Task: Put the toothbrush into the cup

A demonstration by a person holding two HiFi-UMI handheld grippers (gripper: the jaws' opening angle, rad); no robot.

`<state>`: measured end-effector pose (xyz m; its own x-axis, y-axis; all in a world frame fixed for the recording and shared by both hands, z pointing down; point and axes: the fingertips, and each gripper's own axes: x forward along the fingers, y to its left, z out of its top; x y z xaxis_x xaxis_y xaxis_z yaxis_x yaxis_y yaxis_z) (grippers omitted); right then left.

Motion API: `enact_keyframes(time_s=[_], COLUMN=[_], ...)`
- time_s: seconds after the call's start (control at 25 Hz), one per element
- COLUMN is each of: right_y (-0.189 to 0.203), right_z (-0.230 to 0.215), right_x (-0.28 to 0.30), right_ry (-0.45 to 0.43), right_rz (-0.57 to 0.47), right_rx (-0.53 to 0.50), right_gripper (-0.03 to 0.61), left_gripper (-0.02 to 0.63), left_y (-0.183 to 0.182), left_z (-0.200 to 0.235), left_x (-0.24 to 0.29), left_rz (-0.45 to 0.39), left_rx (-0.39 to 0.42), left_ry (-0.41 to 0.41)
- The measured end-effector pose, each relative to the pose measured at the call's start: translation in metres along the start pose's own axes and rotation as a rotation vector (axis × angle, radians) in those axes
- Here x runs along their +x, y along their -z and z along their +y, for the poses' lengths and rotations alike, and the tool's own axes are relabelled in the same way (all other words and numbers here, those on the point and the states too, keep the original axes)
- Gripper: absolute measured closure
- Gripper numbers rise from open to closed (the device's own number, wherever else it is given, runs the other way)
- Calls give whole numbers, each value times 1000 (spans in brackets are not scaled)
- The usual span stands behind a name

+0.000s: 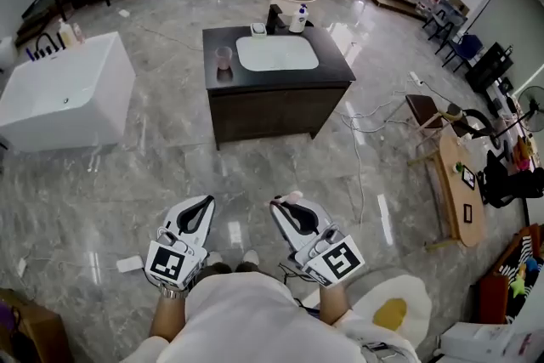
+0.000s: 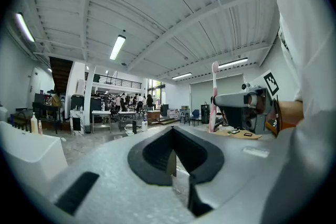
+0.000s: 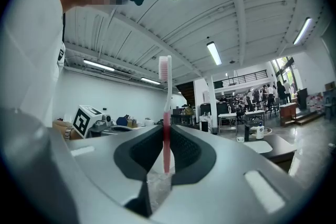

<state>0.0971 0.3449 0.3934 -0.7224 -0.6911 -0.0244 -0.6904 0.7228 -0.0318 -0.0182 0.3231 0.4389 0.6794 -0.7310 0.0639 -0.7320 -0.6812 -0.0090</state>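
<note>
Grey marble floor [image 1: 127,183] spreads around the dark vanity [image 1: 272,102], well ahead of me. My left gripper [image 2: 172,161] is pressed together on nothing. My right gripper [image 3: 164,165] is clamped too. The cup [image 1: 223,57] stands left of the vanity's basin. The toothbrush [image 3: 166,113] stands upright, pinched in my right jaws.

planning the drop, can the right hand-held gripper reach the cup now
Probably not: the right hand-held gripper, shut on the toothbrush, is across open floor from the cup on the vanity; nothing blocks it.
</note>
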Motion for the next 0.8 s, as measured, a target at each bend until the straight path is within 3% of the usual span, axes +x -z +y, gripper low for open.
enact_keyframes(time_s=[0.8], right_y=[15], right_z=[-39], right_x=[-7], right_ry=[-7], right_rz=[24], right_rx=[19], right_gripper=[528], left_gripper=[615], left_y=[12], left_z=[-6], left_x=[29], left_rz=[38], left_rx=[-3], left_ry=[-34])
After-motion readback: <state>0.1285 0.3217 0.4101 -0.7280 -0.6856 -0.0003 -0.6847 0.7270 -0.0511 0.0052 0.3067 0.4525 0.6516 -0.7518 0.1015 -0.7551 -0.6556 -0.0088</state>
